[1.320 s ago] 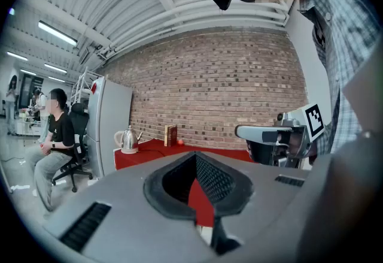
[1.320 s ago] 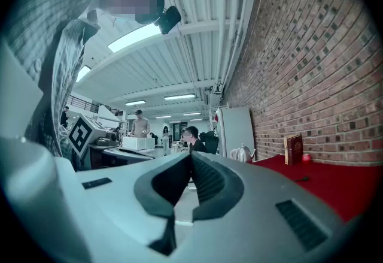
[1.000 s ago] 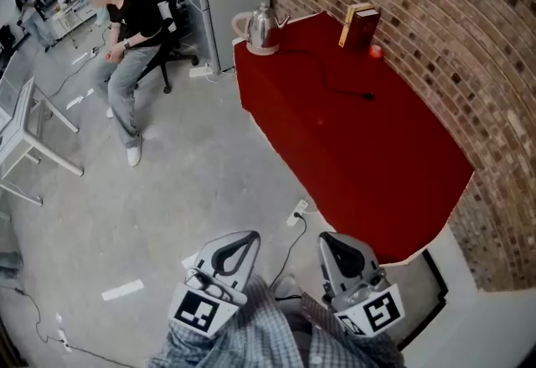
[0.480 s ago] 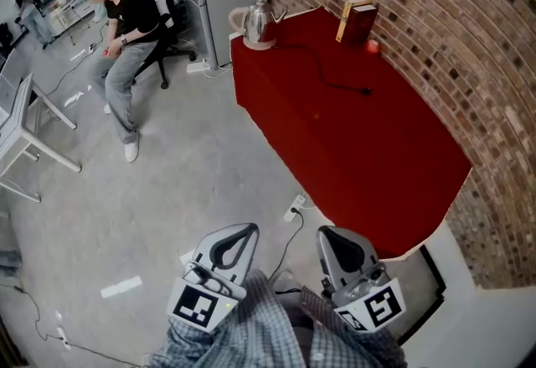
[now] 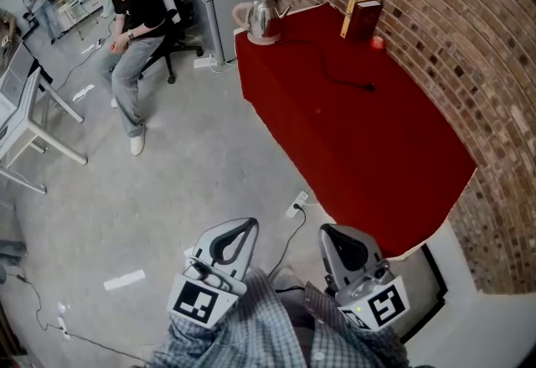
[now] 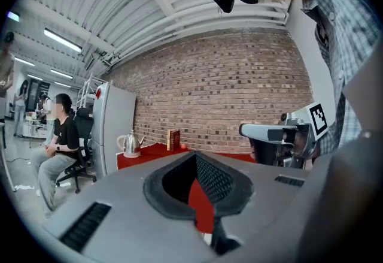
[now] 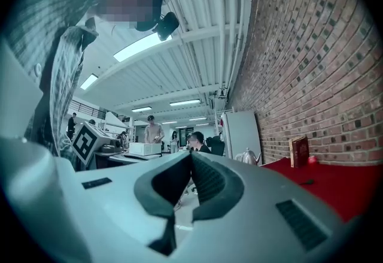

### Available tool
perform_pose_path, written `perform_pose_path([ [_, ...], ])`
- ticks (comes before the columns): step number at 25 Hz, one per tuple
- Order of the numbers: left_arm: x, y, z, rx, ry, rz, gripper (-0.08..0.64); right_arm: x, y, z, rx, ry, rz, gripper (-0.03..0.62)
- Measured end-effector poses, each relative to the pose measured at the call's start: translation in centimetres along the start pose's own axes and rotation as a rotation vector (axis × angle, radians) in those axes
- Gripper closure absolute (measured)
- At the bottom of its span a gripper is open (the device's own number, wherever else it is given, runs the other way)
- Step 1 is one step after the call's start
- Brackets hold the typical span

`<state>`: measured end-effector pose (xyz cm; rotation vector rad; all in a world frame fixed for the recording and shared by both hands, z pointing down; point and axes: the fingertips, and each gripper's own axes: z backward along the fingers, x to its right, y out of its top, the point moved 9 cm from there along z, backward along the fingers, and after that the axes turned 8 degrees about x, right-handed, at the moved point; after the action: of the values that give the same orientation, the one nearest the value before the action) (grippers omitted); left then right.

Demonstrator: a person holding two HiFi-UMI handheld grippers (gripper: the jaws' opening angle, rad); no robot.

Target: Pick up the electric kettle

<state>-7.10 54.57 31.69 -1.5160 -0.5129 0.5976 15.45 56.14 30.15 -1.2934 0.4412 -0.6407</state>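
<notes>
- Far left, low in the head view: left hand-held gripper (image 5: pixel 238 232), clenched shut, nothing between the jaws, held close to the body.
- Straight up the view from it, well apart: electric kettle (image 5: pixel 262 18), upright on its base at the far left corner of the table (image 5: pixel 377 148), just beside the edge.
- Handle to the left, spout to the right, so the kettle's long axis lying across the line of approach.
- Right hand-held gripper (image 5: pixel 335 238): clamped shut and empty too, kettle ahead and off to its left.
- Judging by that, left side slightly nearer and facing the handle; a long reach or a walk forward needed, with jaws opened first.
</notes>
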Motion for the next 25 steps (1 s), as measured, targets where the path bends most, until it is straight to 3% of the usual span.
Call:
perform_pose_path([
  [10,2.8,-0.9,-0.6,0.015,0.064,0.005,0.552,1.7,-0.6,2.8,-0.055,0.011,0.047,0.584],
  [25,3.5,-1.2,-0.5,0.011,0.130,-0.004,0.552,3.1,-1.0,3.6,-0.053,0.026,-0.007,0.584],
])
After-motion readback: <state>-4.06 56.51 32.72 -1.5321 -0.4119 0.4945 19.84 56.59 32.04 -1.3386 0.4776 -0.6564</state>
